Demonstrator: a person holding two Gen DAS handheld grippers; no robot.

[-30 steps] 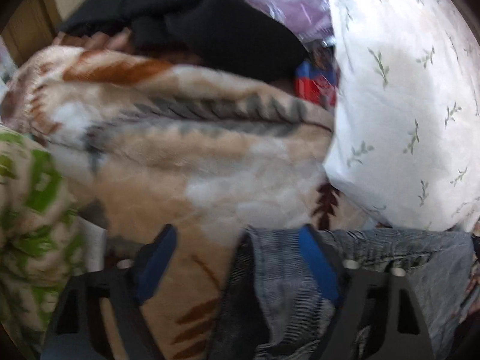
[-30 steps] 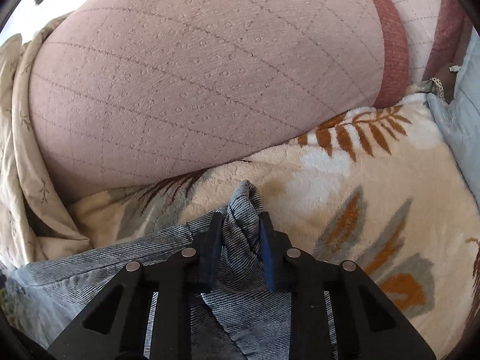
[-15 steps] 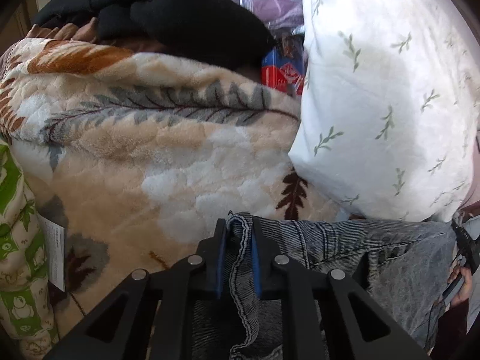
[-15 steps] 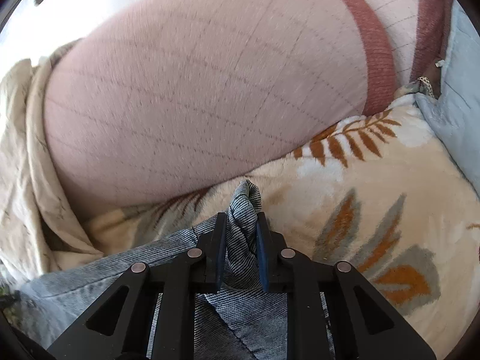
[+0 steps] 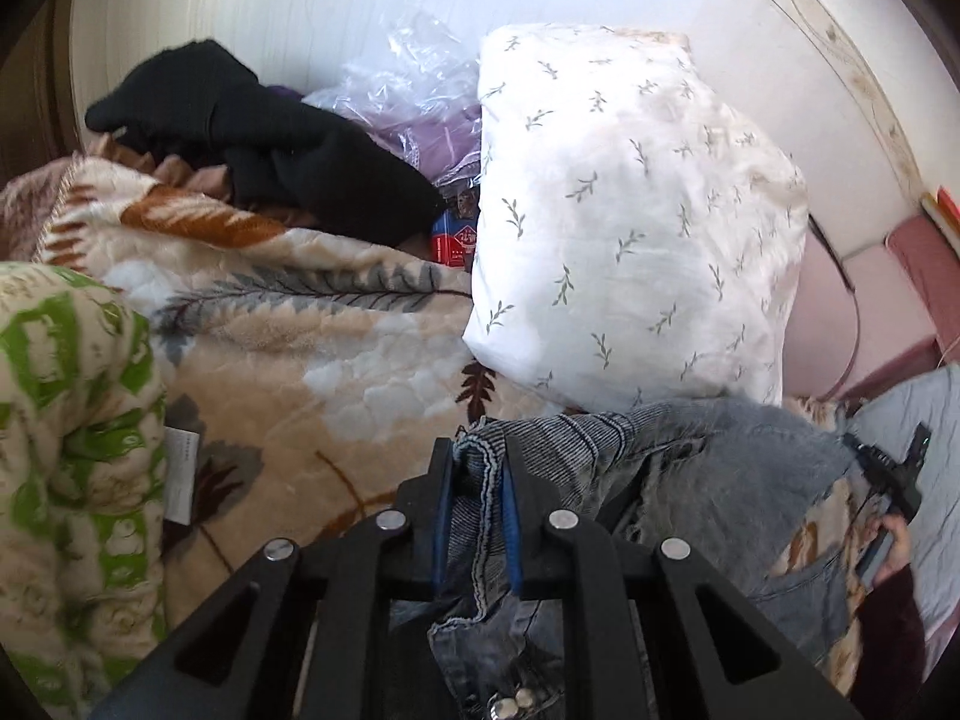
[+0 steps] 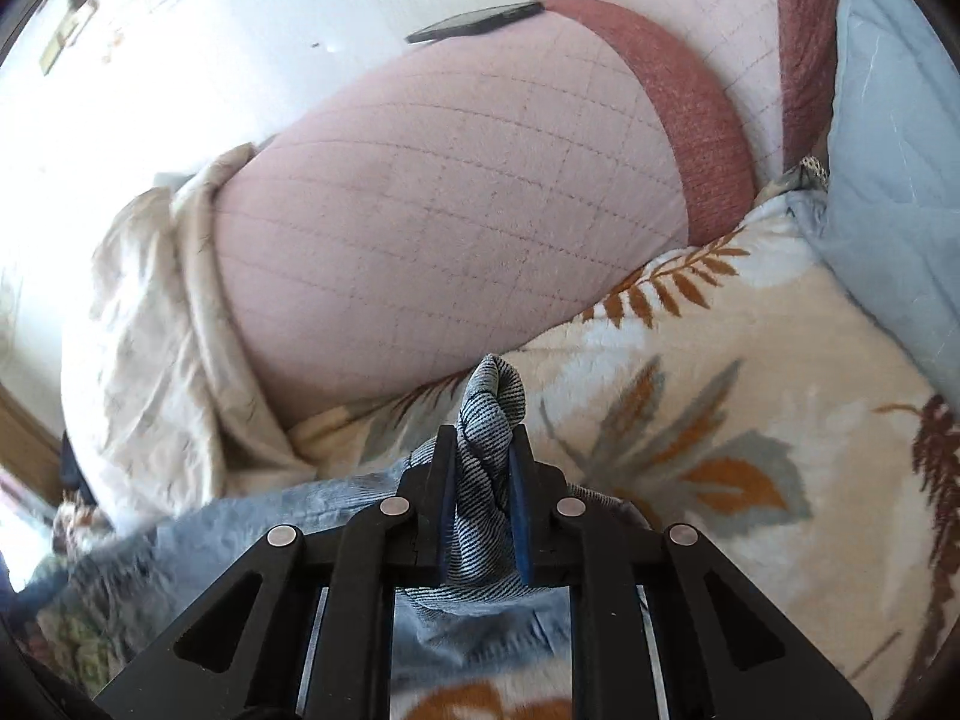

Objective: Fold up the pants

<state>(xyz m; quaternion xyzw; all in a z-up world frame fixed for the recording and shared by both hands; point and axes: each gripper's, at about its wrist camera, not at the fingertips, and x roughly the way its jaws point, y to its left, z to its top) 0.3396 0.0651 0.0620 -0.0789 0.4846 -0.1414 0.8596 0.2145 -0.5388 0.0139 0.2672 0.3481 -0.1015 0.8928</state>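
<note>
The pants are blue-grey denim jeans point(image 5: 708, 468). My left gripper point(image 5: 477, 456) is shut on a hemmed edge of the jeans, which hang rightward above the leaf-print blanket point(image 5: 312, 360). My right gripper point(image 6: 485, 450) is shut on a bunched corner of the jeans point(image 6: 489, 408), held above the same blanket point(image 6: 720, 396). The rest of the jeans trails down and left below it. In the left wrist view the other hand and its gripper point(image 5: 894, 480) show at the far right.
A white leaf-print pillow point(image 5: 636, 228) stands behind the jeans. A black garment point(image 5: 270, 138) and plastic bag point(image 5: 408, 84) lie at the back left. A green-patterned blanket point(image 5: 66, 432) is at left. A large pink quilted cushion point(image 6: 456, 228) and a pale blue quilt point(image 6: 894, 144) flank the right gripper.
My left gripper closed on the jeans' edge and rose with it, so more of the wall and pillow show. My right gripper, shut throughout, also lifted its corner.
</note>
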